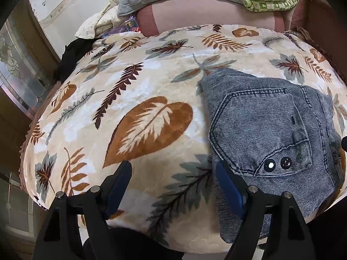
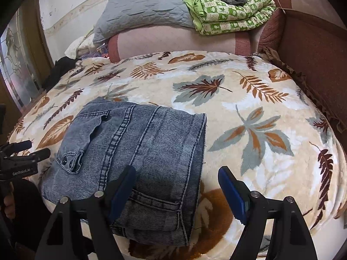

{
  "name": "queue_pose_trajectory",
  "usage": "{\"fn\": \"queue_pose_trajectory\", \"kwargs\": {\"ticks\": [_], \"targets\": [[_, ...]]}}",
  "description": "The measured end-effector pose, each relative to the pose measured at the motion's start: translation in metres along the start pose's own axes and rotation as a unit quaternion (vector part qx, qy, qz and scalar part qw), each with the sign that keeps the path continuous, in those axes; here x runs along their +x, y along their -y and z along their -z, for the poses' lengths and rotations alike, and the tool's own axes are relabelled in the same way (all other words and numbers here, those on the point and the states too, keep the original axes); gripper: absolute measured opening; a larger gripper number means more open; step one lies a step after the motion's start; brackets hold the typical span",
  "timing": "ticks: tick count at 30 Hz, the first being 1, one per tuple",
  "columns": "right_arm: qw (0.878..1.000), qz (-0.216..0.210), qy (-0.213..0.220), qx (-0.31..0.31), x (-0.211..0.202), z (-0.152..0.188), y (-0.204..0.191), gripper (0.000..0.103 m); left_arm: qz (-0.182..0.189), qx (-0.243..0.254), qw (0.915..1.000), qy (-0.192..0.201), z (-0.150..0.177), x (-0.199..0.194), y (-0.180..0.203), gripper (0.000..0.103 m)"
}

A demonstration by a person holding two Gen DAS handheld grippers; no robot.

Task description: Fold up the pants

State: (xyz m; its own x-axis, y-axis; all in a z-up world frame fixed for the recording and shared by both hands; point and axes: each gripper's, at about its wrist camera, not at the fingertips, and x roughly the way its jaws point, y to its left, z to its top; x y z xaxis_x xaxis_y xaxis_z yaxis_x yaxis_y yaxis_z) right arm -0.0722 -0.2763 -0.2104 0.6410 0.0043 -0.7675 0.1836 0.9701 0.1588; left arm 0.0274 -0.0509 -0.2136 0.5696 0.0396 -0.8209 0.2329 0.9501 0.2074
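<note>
Folded grey-blue denim pants (image 1: pixel 271 130) lie as a compact bundle near the front edge of a leaf-patterned blanket (image 1: pixel 151 86), back pocket with two snaps facing up. My left gripper (image 1: pixel 173 169) is open over bare blanket, its right finger (image 1: pixel 227 184) at the bundle's left edge. In the right wrist view the pants (image 2: pixel 141 143) sit left of centre on the blanket (image 2: pixel 260 108). My right gripper (image 2: pixel 176 171) is open, straddling the bundle's right edge without pressing it. The left gripper (image 2: pixel 38 148) shows at the far left, beside the pants.
At the back lie a grey quilted pillow (image 2: pixel 147 10), a green patterned quilt (image 2: pixel 227 13) and a pink bolster (image 2: pixel 173 41). A brown upholstered side (image 2: pixel 314 49) borders the right. A black garment (image 2: pixel 58 69) lies at the far left corner. A hand (image 2: pixel 8 203) holds the left gripper.
</note>
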Motion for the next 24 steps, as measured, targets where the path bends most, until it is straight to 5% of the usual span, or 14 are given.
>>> {"fn": "queue_pose_trajectory", "kwargs": {"ticks": [14, 24], "targets": [[0.993, -0.050, 0.003, 0.111, -0.002, -0.001, 0.062, 0.081, 0.044, -0.012, 0.9989, 0.004, -0.017, 0.002, -0.020, 0.080], [0.971, -0.151, -0.055, 0.179, 0.028, -0.005, 0.086, 0.084, 0.180, -0.017, 0.9830, -0.034, -0.012, 0.009, -0.010, 0.080]]}}
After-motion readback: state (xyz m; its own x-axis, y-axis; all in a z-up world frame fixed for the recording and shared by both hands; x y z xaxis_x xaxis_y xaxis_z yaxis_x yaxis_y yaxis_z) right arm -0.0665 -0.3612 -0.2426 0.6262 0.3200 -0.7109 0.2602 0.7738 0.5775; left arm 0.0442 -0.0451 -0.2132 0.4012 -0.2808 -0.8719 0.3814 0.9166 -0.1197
